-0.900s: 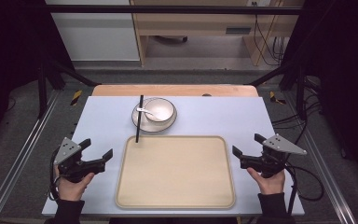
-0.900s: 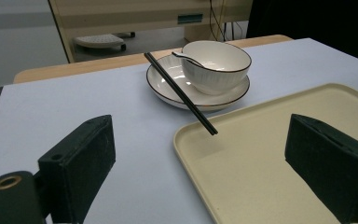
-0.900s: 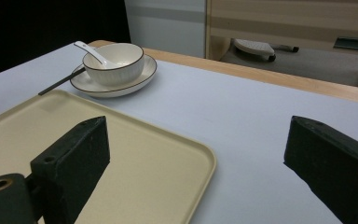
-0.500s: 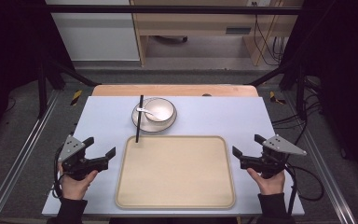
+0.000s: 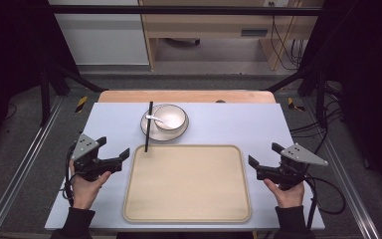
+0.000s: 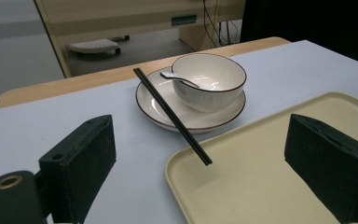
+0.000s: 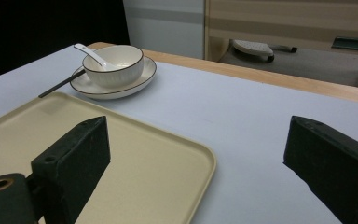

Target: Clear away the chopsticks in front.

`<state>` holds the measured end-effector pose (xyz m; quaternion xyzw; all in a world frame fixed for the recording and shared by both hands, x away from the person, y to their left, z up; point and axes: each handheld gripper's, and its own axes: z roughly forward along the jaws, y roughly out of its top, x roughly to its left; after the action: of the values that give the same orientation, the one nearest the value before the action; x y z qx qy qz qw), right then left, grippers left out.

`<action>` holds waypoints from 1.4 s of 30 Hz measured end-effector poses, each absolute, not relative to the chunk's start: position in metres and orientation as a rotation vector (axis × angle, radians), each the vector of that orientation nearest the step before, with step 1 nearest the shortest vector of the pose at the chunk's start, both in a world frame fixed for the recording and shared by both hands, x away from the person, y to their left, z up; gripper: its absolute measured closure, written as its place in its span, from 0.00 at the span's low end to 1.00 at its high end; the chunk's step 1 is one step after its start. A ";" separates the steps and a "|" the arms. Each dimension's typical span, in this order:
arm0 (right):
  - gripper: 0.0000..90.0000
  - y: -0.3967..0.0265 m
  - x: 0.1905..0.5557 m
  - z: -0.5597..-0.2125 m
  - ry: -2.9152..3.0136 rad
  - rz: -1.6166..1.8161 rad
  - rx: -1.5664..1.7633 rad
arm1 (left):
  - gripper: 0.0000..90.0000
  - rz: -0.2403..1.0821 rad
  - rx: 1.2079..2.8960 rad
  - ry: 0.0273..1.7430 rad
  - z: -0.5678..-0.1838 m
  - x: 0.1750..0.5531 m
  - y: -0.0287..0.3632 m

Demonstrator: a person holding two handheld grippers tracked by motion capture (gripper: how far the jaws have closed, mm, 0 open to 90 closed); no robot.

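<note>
Tray [image 5: 186, 186] mid-bench | bowl [image 5: 169, 117] with spoon [image 5: 155, 118] on plate [image 5: 151, 132] beyond it | chopsticks [image 5: 148, 127] bridging plate and tray | left hand-held gripper [image 5: 114, 151], right hand-held gripper [image 5: 263, 155] spread, empty

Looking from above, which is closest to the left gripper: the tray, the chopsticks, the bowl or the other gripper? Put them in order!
1. Tray, right beside the left gripper.
2. Chopsticks, just beyond, leaning onto the tray's corner.
3. Bowl, farther back on its plate.
4. Right gripper, across the tray.
</note>
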<state>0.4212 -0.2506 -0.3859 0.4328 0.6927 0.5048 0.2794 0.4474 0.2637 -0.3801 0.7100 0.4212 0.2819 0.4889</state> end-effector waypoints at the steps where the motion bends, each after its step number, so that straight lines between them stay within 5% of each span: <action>1: 0.08 -0.250 0.421 -0.386 1.856 1.352 1.161 | 0.09 0.686 1.728 1.021 -0.379 0.449 0.263; 22: 0.08 -0.247 0.421 -0.384 1.857 1.352 1.151 | 0.10 0.675 1.734 1.061 -0.376 0.504 0.252; 42: 0.08 -0.247 0.423 -0.384 1.855 1.339 1.155 | 0.16 0.663 1.888 1.143 -0.416 0.553 0.233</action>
<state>0.4225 -0.2471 -0.3844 0.4320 0.6938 0.5006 0.2853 0.5535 0.2325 -0.4165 0.7486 0.4532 0.2629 0.4062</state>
